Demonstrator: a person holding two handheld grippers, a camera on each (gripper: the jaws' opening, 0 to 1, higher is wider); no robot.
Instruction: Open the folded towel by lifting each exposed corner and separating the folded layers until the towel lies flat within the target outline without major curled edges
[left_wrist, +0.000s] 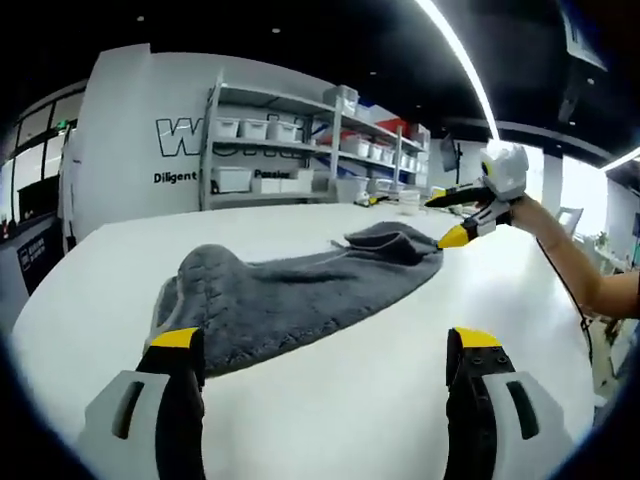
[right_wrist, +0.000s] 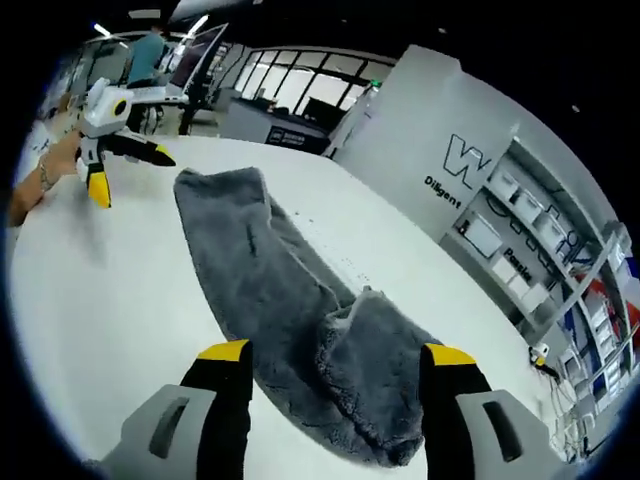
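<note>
The grey towel (left_wrist: 300, 290) lay on the white bench (left_wrist: 350, 410) as a long, narrow strip, still folded over along its length. In the left gripper view, its near end bulged up in a rounded hump just beyond the left claw (left_wrist: 325, 355), whose yellow-tipped jaws stood wide apart with nothing between them. The left-hand jaw overlapped the towel's near edge in the picture, so whether it touched the cloth could not be told.

At the towel's far end a folded flap lay doubled back on top. The right claw (left_wrist: 450, 215) hovered just beside that end, held by a person's hand (left_wrist: 520, 205) with the forearm running off the right side of the view. Its jaws were parted and held nothing.

In the right gripper view, the towel (right_wrist: 300, 310) ran away from the right claw (right_wrist: 335, 355) toward the left claw (right_wrist: 125, 170), which hung near the far end with its jaws spread. The doubled flap sat between the right claw's open jaws, and its lowest edge was partly hidden behind the right-hand jaw. Whether either jaw touched it was unclear.

No target outline could be made out on the bench in either view. Shelving (left_wrist: 300, 150) with white bins stood behind, against a wall whose lettering was cut off by the shelf frame.
</note>
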